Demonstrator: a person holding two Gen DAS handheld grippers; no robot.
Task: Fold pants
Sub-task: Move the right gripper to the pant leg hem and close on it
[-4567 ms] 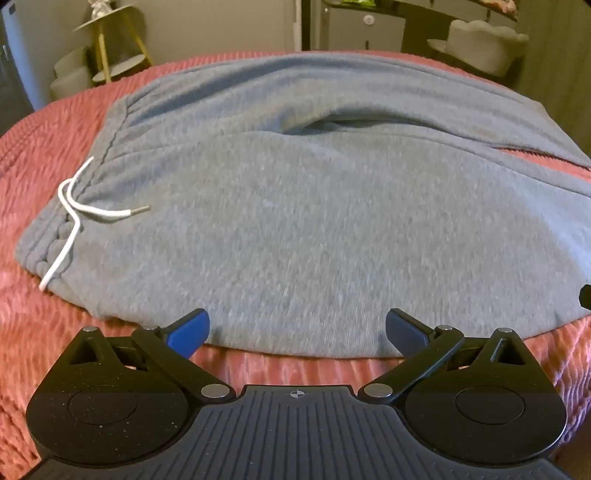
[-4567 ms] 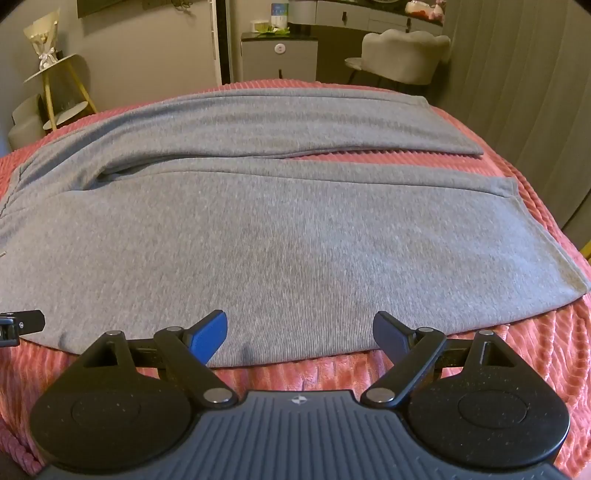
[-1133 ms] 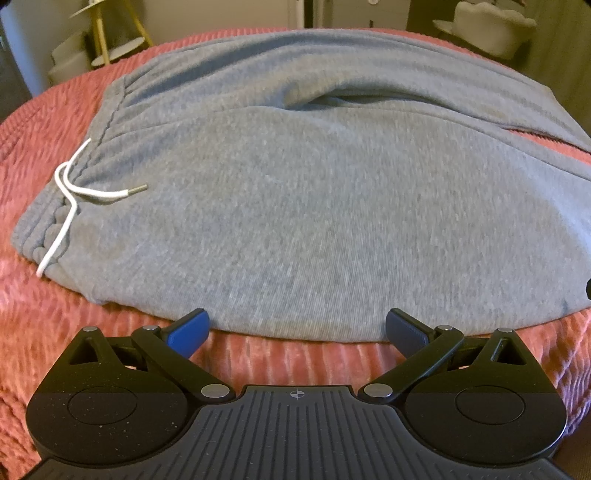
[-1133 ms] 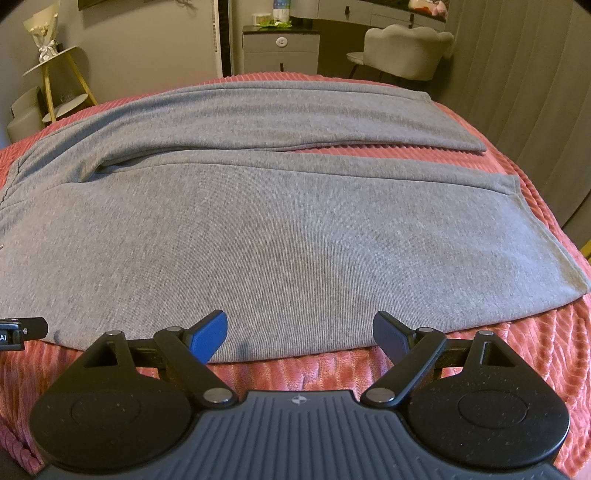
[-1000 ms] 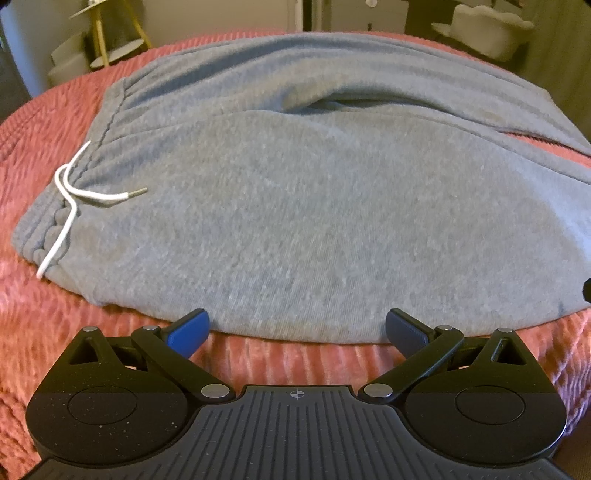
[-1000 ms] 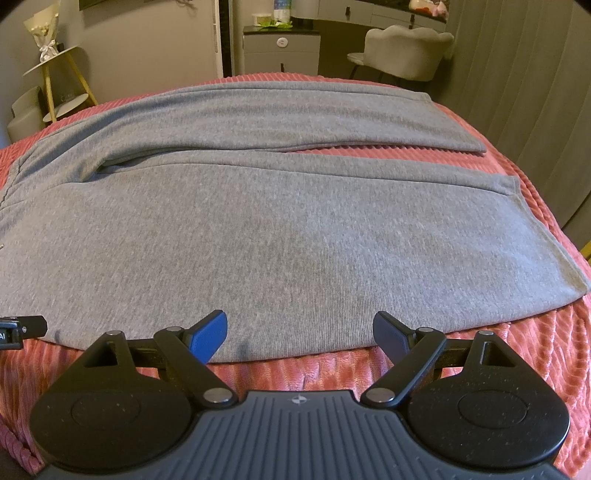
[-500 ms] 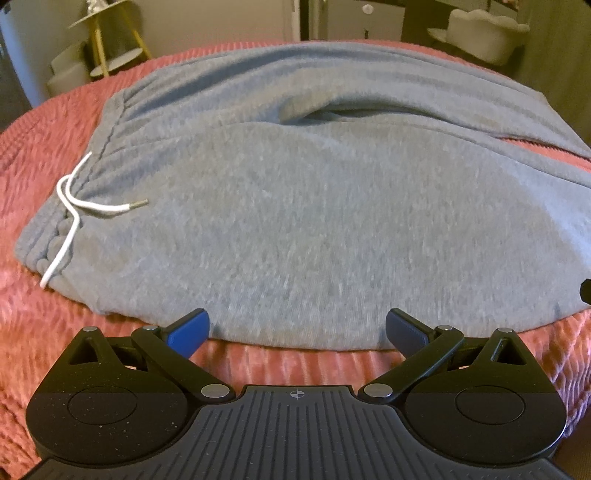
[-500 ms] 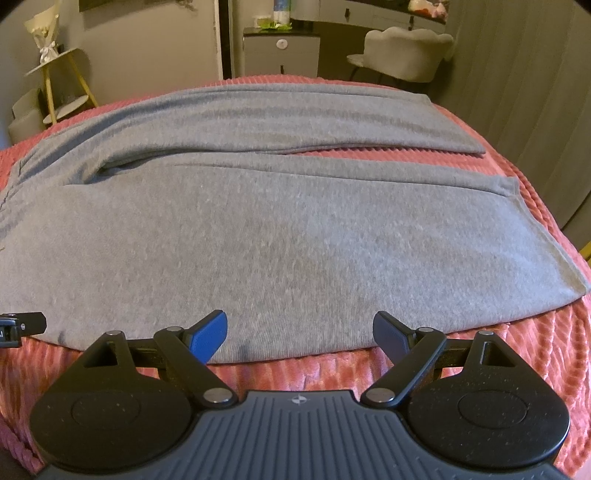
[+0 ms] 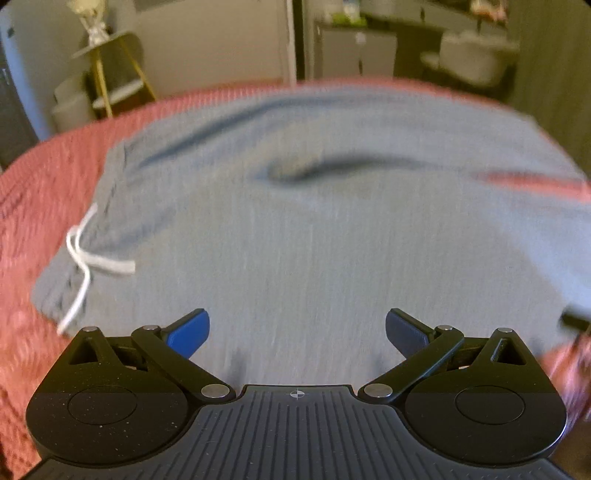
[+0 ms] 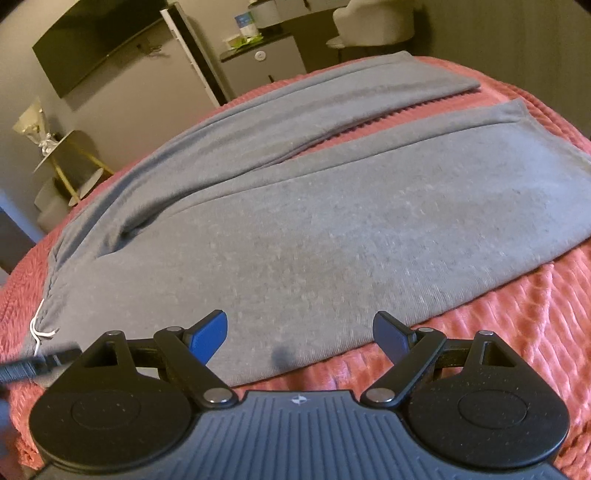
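Note:
Grey sweatpants (image 9: 314, 229) lie spread flat on a pink ribbed bedspread (image 9: 40, 192), waistband to the left with a white drawstring (image 9: 83, 266). The left wrist view is blurred. My left gripper (image 9: 297, 328) is open over the near edge of the seat area, nothing between its fingers. In the right wrist view both legs of the pants (image 10: 332, 229) run toward the upper right, with a strip of bedspread (image 10: 524, 310) between them. My right gripper (image 10: 299, 334) is open just above the near leg's lower edge. The left gripper's tip (image 10: 33, 365) shows at that view's left edge.
Behind the bed stand a round gold-legged side table (image 9: 110, 70), a grey cabinet (image 10: 258, 64) and a pale chair (image 10: 373, 22). A dark screen (image 10: 92, 44) hangs on the wall. Bedspread lies bare to the right of the near leg.
Both grippers have moved forward over the pants' near edge. The right wrist view has tilted to the left, and the left wrist view has blurred with motion. Both stay open.

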